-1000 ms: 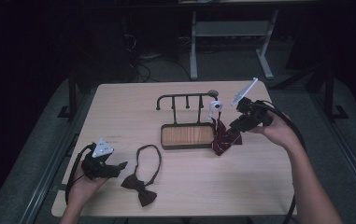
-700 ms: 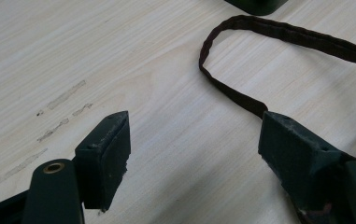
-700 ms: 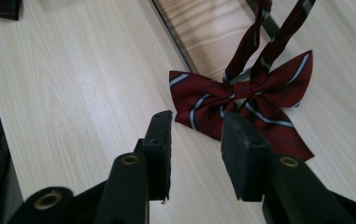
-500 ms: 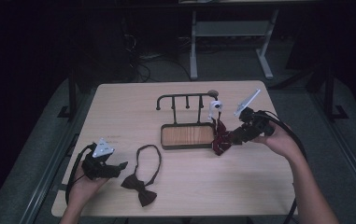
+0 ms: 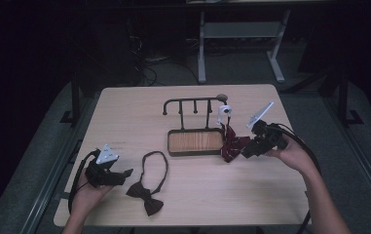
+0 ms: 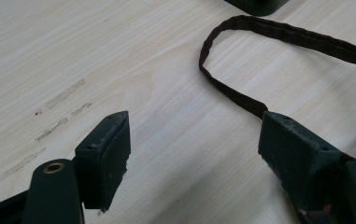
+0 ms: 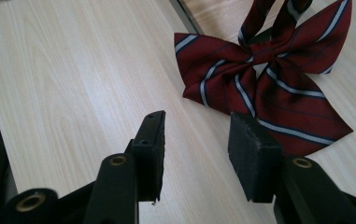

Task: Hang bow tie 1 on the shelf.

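Observation:
A dark red bow tie with pale stripes lies at the right end of the rack's wooden base. Its strap runs up toward a white clip. My right gripper sits low just right of it and is open. Its jaws have just been opening, and nothing is between them. In the right gripper view the red bow tie lies just beyond the right gripper. A dark bow tie with a looped strap lies front left. My left gripper is open beside it, with the strap ahead of the left gripper.
A dark metal hook rack rises from the wooden base at the table's middle. The light wood table ends close behind my left hand at the front left. Dark floor and a grey desk frame lie beyond the far edge.
My right gripper has come down toward the table beside the red bow tie and its jaws have spread. The left gripper and the dark bow tie have not moved.

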A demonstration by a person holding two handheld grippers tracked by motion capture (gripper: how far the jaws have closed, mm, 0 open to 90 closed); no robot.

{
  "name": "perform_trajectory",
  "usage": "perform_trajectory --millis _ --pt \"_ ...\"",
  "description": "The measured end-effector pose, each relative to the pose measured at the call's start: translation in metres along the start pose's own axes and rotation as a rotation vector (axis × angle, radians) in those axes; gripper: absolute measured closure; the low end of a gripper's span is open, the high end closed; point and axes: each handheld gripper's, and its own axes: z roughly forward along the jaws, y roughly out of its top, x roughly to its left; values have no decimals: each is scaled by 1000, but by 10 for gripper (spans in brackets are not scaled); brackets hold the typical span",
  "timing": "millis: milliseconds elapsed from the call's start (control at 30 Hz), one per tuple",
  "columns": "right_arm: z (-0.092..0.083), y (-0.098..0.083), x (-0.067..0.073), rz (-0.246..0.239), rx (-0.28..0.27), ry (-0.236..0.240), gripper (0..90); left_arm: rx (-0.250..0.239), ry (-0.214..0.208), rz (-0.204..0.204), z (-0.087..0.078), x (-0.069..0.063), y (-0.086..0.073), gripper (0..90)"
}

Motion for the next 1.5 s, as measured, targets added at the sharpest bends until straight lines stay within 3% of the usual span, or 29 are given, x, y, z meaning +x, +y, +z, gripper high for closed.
perform_trajectory --millis 267,767,1000,1267,1367,1500 --pt "8 -12 6 19 8 -1 482 5 -10 16 3 -1 1 258" --pt "18 -39 22 47 -13 8 457 6 -17 32 3 -3 4 257" --pt "22 -49 30 23 -21 5 444 -5 -23 27 2 -7 5 257" --pt "23 -58 33 30 -51 -14 416 9 -33 28 2 -9 7 261" --pt "18 -64 34 42 -105 -2 418 11 -38 29 2 -9 9 265" --pt "16 -70 33 62 -114 -19 411 17 -52 35 3 -13 11 294"
